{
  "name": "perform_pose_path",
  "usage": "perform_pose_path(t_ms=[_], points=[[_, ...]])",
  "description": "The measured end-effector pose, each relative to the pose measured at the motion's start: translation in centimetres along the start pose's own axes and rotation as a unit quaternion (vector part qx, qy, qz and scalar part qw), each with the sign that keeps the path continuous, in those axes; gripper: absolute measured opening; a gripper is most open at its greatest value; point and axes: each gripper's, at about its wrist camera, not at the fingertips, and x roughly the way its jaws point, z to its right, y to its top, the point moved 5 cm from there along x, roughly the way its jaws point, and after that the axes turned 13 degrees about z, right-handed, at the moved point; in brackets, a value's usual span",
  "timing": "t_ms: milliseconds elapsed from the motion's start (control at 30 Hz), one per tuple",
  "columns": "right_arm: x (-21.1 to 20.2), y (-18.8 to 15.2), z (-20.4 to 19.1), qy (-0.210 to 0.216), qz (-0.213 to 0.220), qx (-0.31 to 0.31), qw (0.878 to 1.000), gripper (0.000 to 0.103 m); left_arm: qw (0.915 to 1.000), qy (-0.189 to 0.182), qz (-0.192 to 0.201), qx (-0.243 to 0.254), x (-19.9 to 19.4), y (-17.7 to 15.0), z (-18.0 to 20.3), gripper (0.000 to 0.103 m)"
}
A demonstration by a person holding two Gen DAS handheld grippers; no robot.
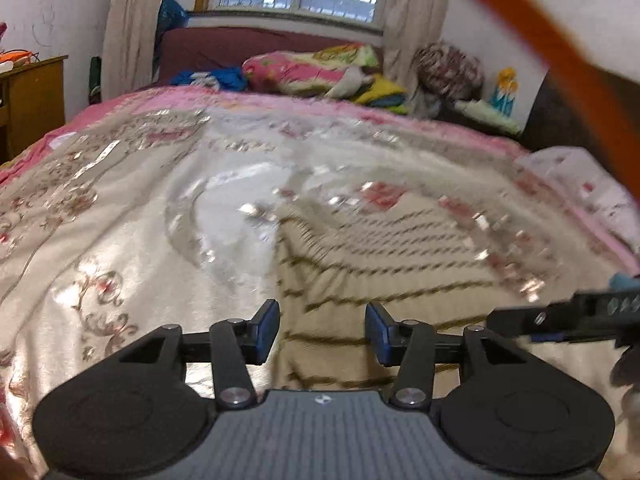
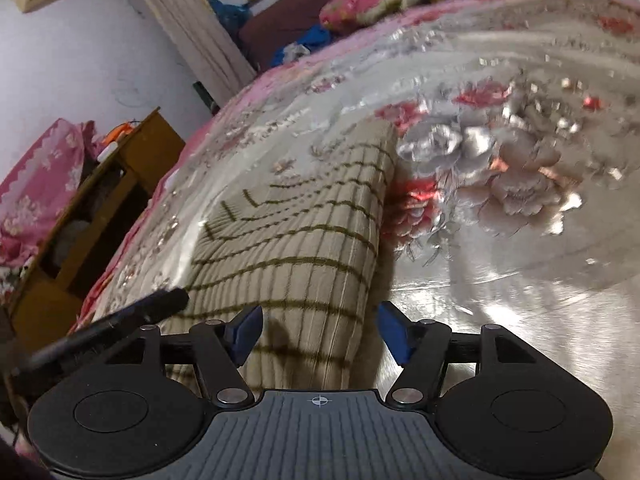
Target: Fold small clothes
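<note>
A beige garment with thin dark stripes [image 1: 384,256] lies flat on the bed, folded into a long panel [image 2: 304,232]. My left gripper [image 1: 322,330] is open, hovering low over the garment's near left part, holding nothing. My right gripper [image 2: 320,334] is open over the garment's near right edge, holding nothing. The right gripper also shows in the left wrist view [image 1: 568,316] at the right edge. The left gripper shows as a dark bar in the right wrist view [image 2: 128,316].
The bed has a shiny floral cover [image 1: 132,208] with a pink border. Pillows and bedding [image 1: 312,68] pile at the headboard under a window. A wooden cabinet [image 2: 92,216] stands beside the bed. An orange strap [image 1: 560,52] crosses the upper right.
</note>
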Motion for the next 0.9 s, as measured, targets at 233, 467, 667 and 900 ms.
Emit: perform_pose_path(t_ms=[233, 467, 667, 900], points=[[3.4, -1.2, 0.0, 0.029, -0.022, 0.035, 0.999, 0.073, 0.9974, -0.027, -0.037, -0.055, 1.6, -1.7, -2.4, 0.066], [3.3, -1.4, 0.1, 0.039, -0.022, 0.045, 0.998, 0.055, 0.9926, -0.067, -0.047, -0.090, 0.7, -2.2, -1.6, 0.042], [-0.8, -2.2, 0.9, 0.045, -0.047, 0.051, 0.997, 0.042, 0.9861, -0.114, -0.073, -0.096, -3.0, -4.0, 0.8, 0.039], [-7.2, -4.6, 2.7, 0.019, -0.075, 0.034, 0.996, 0.046, 0.9887, -0.104, -0.081, -0.071, -6.3, -4.9, 2.4, 0.039]])
